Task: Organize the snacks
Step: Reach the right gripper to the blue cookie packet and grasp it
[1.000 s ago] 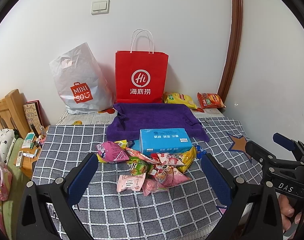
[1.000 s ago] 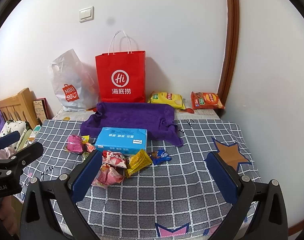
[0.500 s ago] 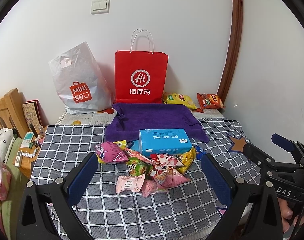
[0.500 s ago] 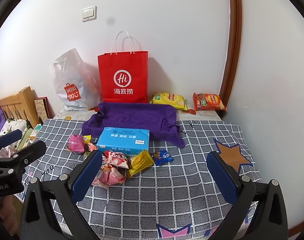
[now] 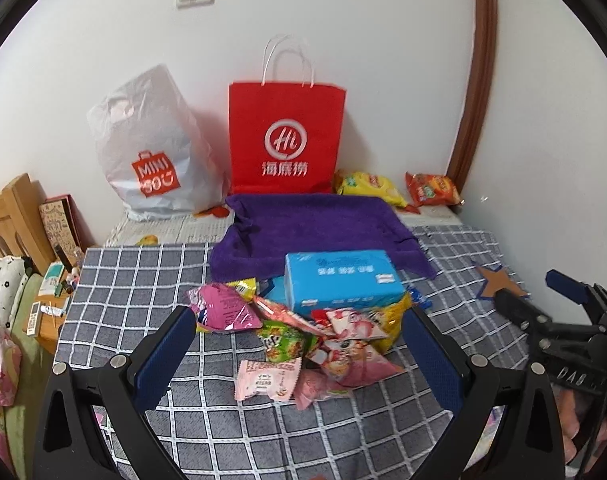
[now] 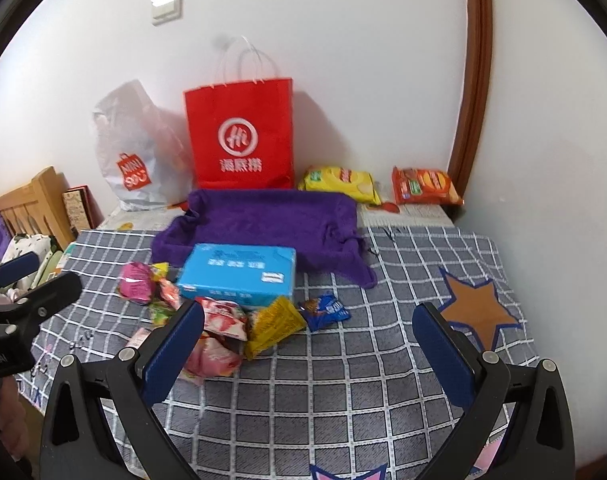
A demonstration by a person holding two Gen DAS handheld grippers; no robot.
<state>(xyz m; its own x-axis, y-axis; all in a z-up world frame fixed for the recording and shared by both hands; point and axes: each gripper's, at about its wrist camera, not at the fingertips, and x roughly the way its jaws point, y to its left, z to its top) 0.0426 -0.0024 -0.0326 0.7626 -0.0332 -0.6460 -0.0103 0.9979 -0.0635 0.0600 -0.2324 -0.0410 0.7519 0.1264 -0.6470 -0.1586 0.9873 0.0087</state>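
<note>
Both grippers (image 5: 295, 356) (image 6: 307, 350) hang wide open, holding nothing. Snack pile (image 5: 303, 336) is a slippery tangle mid-bed, so a grab could easily drag neighbours along.

The left tool (image 5: 299, 356) is held level with its jaws spread wide and nothing between them. The right tool (image 6: 307, 356) is likewise gaping and empty, held alongside at about the same height. Each shows at the edge of the other's view, with bare fingers (image 5: 575, 420) gripping the right handle.
</note>
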